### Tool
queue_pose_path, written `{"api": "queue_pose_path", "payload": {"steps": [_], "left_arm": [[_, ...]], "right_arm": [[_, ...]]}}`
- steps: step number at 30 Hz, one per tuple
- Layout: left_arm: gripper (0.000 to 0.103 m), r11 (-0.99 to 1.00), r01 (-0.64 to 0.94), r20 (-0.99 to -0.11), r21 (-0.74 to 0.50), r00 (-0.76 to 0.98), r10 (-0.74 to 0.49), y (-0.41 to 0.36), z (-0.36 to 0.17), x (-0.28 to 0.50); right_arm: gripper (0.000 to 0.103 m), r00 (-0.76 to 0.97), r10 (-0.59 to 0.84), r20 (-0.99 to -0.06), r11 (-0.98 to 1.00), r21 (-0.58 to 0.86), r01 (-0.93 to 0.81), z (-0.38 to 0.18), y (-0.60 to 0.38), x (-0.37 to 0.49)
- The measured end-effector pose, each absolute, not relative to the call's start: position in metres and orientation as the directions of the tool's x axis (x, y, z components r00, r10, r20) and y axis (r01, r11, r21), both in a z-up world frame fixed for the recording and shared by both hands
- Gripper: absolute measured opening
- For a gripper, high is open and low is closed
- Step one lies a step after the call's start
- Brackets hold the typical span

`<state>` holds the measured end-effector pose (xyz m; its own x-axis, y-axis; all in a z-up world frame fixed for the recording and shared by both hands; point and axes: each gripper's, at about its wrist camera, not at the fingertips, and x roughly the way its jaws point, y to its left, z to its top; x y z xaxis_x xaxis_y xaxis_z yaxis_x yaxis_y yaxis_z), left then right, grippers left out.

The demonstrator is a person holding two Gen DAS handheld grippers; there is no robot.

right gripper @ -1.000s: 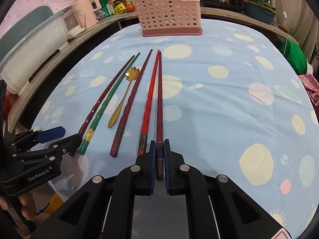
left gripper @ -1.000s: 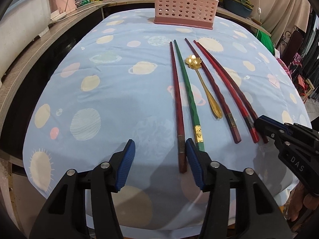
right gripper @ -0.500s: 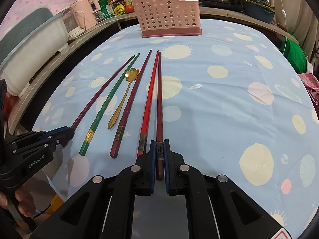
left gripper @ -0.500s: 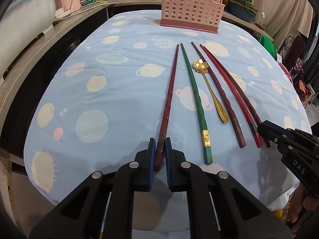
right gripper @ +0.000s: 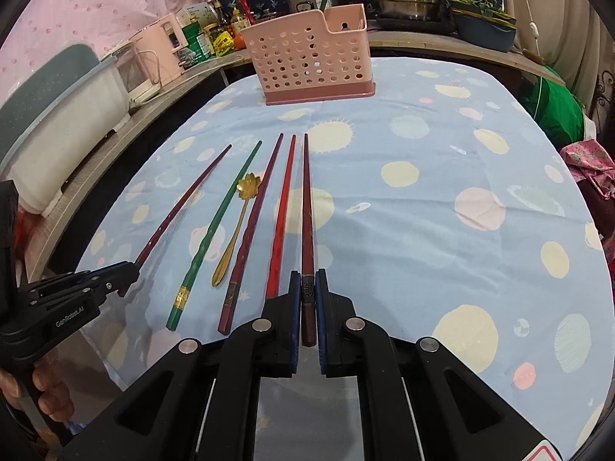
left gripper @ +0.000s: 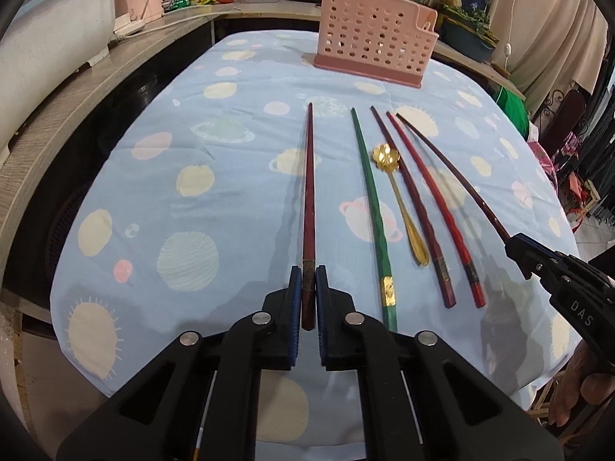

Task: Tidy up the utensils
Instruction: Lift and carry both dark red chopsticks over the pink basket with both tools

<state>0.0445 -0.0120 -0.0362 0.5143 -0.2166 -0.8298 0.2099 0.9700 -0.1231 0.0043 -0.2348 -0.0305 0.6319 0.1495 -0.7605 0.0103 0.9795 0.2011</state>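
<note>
My left gripper (left gripper: pixel 306 282) is shut on the thick end of a dark red chopstick (left gripper: pixel 308 192) and holds it lifted, pointing toward the pink perforated utensil basket (left gripper: pixel 371 48). My right gripper (right gripper: pixel 307 284) is shut on another dark red chopstick (right gripper: pixel 306 211), also raised. On the blue planet-print cloth lie a green chopstick (left gripper: pixel 373 215), a gold flower spoon (left gripper: pixel 399 199), a maroon chopstick (left gripper: pixel 413 207) and a bright red chopstick (left gripper: pixel 434 207). The right gripper (left gripper: pixel 517 246) shows in the left view, the left gripper (right gripper: pixel 127 272) in the right view.
The basket (right gripper: pixel 315 65) stands at the far end of the table (right gripper: pixel 461 176). A wooden counter (left gripper: pixel 77 88) with a white tub, a pink appliance, bottles and pots curves along the left and back. A green bag (right gripper: pixel 553 111) sits beyond the right edge.
My left gripper closed on the leftmost dark red chopstick and lifted it off the cloth. My right gripper, still shut on its chopstick, raised it and swung it away from the row.
</note>
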Motion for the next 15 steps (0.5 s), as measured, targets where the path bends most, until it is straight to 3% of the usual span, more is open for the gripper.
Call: {"api": "queue_pose_path", "payload": {"steps": [15], "left_arm": [[0.007,0.968,0.183,-0.719,-0.172,0.649,-0.25,-0.003,0.042,0.076]], "right_arm": [[0.007,0.777,0.136,-0.615,0.966,0.258,0.035,0.047,-0.273,0.029]]}}
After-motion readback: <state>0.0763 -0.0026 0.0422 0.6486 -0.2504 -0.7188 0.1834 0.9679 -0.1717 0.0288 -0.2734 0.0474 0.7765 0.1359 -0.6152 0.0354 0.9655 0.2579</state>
